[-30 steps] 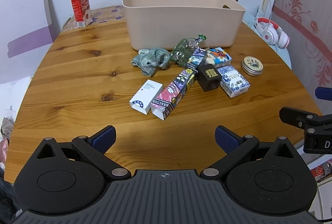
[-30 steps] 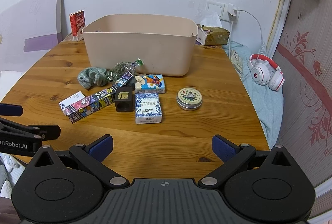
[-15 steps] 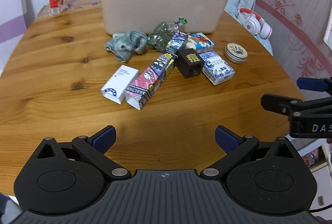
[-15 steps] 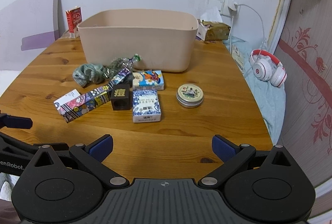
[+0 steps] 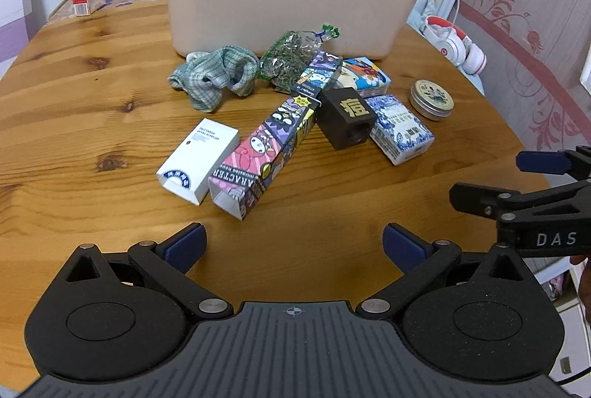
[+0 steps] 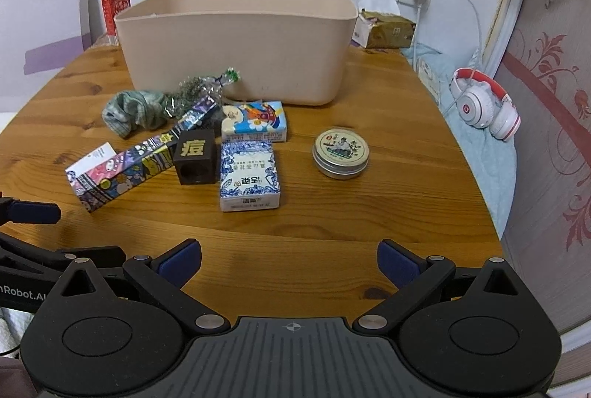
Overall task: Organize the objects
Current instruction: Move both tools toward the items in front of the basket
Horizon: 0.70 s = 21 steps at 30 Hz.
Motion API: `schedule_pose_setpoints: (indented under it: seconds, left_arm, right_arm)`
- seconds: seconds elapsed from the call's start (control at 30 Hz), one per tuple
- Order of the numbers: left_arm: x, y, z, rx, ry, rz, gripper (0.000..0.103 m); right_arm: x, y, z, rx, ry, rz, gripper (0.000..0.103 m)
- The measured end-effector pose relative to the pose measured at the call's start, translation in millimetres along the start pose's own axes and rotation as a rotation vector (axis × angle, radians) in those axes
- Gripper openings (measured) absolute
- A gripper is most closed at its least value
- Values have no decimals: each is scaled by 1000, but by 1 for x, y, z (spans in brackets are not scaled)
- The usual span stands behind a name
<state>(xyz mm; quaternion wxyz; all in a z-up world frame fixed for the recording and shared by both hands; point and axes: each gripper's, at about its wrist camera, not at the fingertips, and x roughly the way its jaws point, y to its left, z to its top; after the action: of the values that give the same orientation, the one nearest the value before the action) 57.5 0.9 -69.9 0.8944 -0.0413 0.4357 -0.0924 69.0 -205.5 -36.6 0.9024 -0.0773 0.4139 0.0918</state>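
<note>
left tongs (image 5: 293, 244) moved closer | both tongs spread, empty | boxes: five | bin (image 6: 236, 40): one

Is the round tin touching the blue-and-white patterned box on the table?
Apart. The right wrist view shows bare wood between the round tin and the blue-and-white patterned box; the left wrist view shows the same gap.

White headphones (image 6: 484, 107) (red band) beside the table (image 6: 406, 124).
</note>
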Motion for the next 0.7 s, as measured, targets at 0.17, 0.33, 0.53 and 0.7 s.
schedule_pose_setpoints:
  seconds: [0.17,0.33,0.53,0.7]
  left_arm:
    - [10,1,7,9,-11,5,103]
    - [10,1,10,47,-37,59,103]
    - [17,2,10,58,-15,37,103]
    - [18,-1,13,60,-28,11,103]
  right_arm:
    - [15,1,6,-4,19,-3,103]
    - [26,2,12,-9,33,-2,103]
    - [32,5,17,-20,32,1,103]
    - [36,5,18,-20,41,2,103]
